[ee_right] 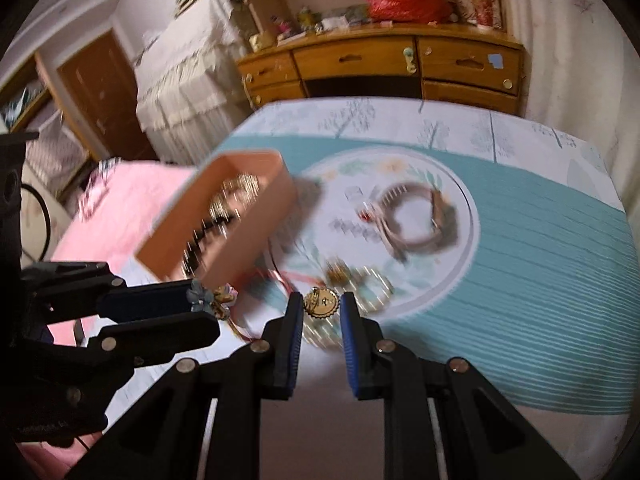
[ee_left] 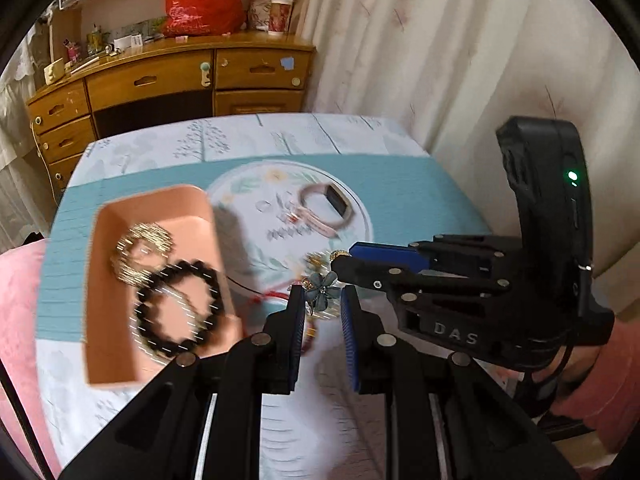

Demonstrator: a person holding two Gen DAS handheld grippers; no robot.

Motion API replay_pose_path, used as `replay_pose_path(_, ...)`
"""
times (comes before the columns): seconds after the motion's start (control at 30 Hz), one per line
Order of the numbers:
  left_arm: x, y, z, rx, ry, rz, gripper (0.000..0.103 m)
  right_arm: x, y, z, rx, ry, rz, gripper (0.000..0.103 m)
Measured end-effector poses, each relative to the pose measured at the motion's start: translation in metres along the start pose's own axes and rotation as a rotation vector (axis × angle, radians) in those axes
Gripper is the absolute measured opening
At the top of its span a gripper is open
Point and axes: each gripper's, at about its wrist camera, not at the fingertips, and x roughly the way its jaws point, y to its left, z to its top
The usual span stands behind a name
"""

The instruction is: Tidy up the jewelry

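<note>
My left gripper (ee_left: 322, 294) is shut on a blue-grey flower brooch (ee_left: 323, 286), held above the table; the brooch also shows in the right wrist view (ee_right: 208, 298). My right gripper (ee_right: 321, 304) is shut on a round gold toothed brooch (ee_right: 321, 302). A pink tray (ee_left: 120, 336) at the left holds a black bead bracelet (ee_left: 178, 308) and gold pieces (ee_left: 142, 252). A pink-strapped watch (ee_left: 324, 210) lies on the round printed circle (ee_left: 360, 208) of the tablecloth. A red cord (ee_left: 270, 294) lies below the left fingers.
A wooden dresser (ee_left: 160, 84) with a red bag (ee_left: 202, 0) stands behind the table. A white curtain (ee_left: 440, 60) hangs at the right. A pink cushion (ee_left: 16, 320) lies at the left. More gold jewelry (ee_right: 360, 280) lies near the right gripper.
</note>
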Motion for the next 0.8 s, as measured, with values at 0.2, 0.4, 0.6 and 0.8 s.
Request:
replay_pose_path(0.2,-0.021,0.050,0.016,-0.011,-0.034,0.014,0.016,0.004,0.039,0.024,0.027,-0.081,0.039,0.019)
replay_pose_path(0.4,-0.025,0.094,0.021,-0.081,-0.023,0.026,0.016,0.020,0.074,0.039,0.021,-0.104,0.082,0.019)
replay_pose_path(0.6,-0.027,0.120,0.022,-0.197,-0.027,-0.037,0.017,0.032,0.096,0.043,-0.009,-0.082,0.065,0.019)
replay_pose_path(0.8,-0.022,0.128,0.019,-0.205,-0.005,-0.005,0.038,0.038,0.092,0.039,0.030,-0.059,0.059,0.023)
